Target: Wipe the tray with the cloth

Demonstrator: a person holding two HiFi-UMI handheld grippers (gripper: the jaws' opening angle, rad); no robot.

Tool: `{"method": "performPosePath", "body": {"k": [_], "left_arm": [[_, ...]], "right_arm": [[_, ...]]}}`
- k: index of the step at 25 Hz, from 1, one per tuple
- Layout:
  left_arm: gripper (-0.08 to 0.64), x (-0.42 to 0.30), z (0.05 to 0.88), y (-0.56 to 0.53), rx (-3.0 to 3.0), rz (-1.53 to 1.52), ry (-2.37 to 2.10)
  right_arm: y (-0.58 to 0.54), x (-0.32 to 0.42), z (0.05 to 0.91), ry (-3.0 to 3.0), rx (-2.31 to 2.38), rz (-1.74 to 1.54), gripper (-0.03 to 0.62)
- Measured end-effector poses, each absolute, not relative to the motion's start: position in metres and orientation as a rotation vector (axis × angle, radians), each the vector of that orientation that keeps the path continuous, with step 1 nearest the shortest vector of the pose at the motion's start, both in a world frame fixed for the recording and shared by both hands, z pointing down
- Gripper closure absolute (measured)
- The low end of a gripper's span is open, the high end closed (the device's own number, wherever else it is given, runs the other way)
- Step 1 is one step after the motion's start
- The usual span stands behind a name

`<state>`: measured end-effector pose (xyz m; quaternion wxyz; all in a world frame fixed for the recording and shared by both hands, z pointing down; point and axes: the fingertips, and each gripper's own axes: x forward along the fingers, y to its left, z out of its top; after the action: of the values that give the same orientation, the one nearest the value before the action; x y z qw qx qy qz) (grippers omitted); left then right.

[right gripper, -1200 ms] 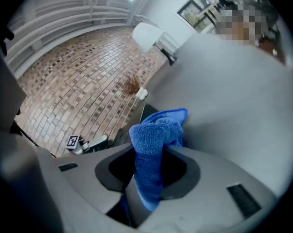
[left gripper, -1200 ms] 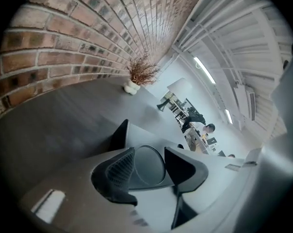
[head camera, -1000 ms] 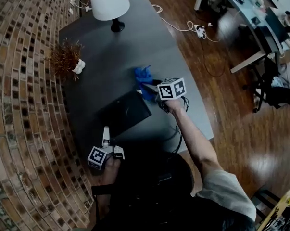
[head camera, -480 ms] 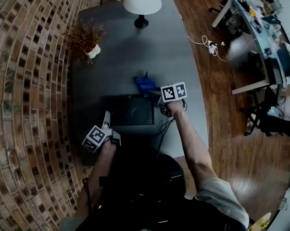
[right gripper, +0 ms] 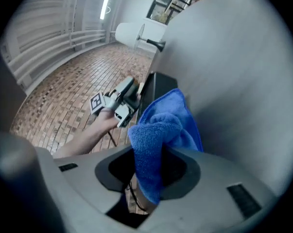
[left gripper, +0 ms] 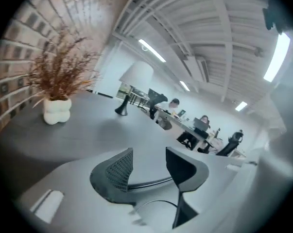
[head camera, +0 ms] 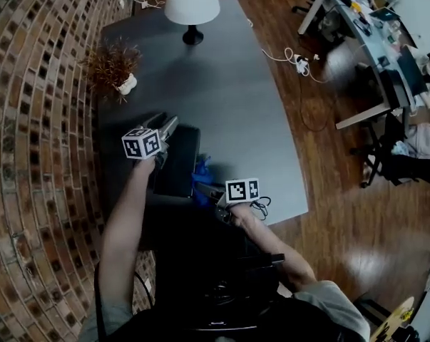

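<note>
The black tray (head camera: 179, 164) lies on the dark grey table (head camera: 229, 98) near its left front, and in the right gripper view it shows edge-on as a dark slab (right gripper: 155, 89). My left gripper (head camera: 170, 122) (left gripper: 148, 154) hovers at the tray's far left corner. Its jaws have just been opening and nothing is between them. My right gripper (head camera: 204, 186) (right gripper: 148, 164) is shut on the blue cloth (head camera: 202, 171) (right gripper: 165, 120). The cloth bunches at the tray's right edge.
A white lamp (head camera: 191, 2) stands at the table's far end and a dried plant in a white pot (head camera: 113, 66) at its far left. The brick wall (head camera: 36, 120) runs along the left. Cables (head camera: 297, 59) and office desks (head camera: 371, 20) are on the right.
My left gripper went from the tray's near left corner to its far left corner. My right gripper brought the cloth from the tray's far right down along its right edge. The tray looks turned.
</note>
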<state>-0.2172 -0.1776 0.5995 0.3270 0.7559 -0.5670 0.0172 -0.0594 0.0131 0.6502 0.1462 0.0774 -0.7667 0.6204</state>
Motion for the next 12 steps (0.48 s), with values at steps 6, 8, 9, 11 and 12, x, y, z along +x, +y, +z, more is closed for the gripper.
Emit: {"method": "performPosePath", "body": {"k": [6, 8, 9, 11, 12], "left_arm": [[0.431, -0.225, 0.573, -0.087, 1.976, 0.053, -1.43], [0.441, -0.219, 0.59, -0.03, 1.874, 0.113, -1.406], [0.442, -0.214, 0.597, -0.008, 1.827, 0.101, -1.398], [0.442, -0.205, 0.604, 0.019, 1.753, 0.023, -1.431], [0.442, -0.203, 0.606, 0.026, 1.721, -0.016, -1.465]], "right_arm": [[-0.045, -0.023, 0.628, -2.375, 0.324, 1.716, 0.474], [-0.086, -0.02, 0.611, -2.487, 0.371, 1.66, 0.474], [-0.104, -0.025, 0.604, -2.531, 0.39, 1.623, 0.474], [-0.138, -0.044, 0.599, -2.589, 0.455, 1.573, 0.474], [-0.152, -0.055, 0.603, -2.597, 0.509, 1.576, 0.474]]}}
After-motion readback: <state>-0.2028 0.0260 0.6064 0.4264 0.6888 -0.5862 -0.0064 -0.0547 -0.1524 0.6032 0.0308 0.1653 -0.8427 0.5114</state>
